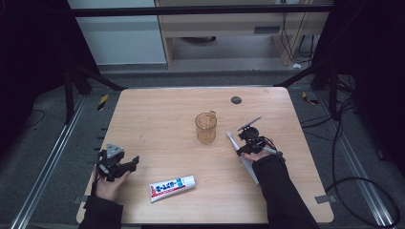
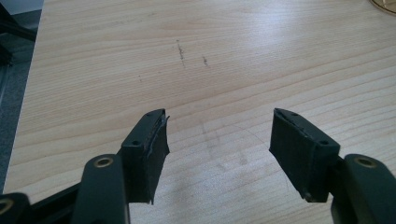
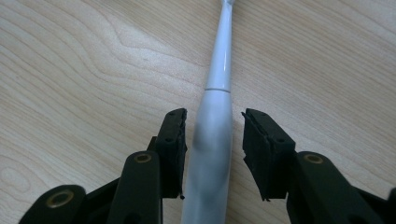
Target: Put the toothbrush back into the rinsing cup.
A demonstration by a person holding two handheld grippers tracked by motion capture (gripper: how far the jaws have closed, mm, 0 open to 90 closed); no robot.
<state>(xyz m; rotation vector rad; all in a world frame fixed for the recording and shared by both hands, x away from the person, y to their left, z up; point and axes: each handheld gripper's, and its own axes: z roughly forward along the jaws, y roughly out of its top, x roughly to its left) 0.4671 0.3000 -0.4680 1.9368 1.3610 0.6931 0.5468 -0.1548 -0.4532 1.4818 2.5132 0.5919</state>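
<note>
Beside the cup (image 1: 206, 127), our right gripper (image 3: 214, 122) straddles the toothbrush (image 3: 215, 121), jaws unclosed for grasping; our left gripper (image 2: 218, 123) rests open, empty.

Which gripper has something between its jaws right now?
The right gripper: its open jaws straddle the white toothbrush lying on the table. The left gripper is open over bare wood, away from the toothpaste.

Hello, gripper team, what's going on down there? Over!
Right gripper open, jaws either side of the white toothbrush, not clamped. Left gripper open over bare table. Nothing in the way; cup beside the toothbrush.
</note>
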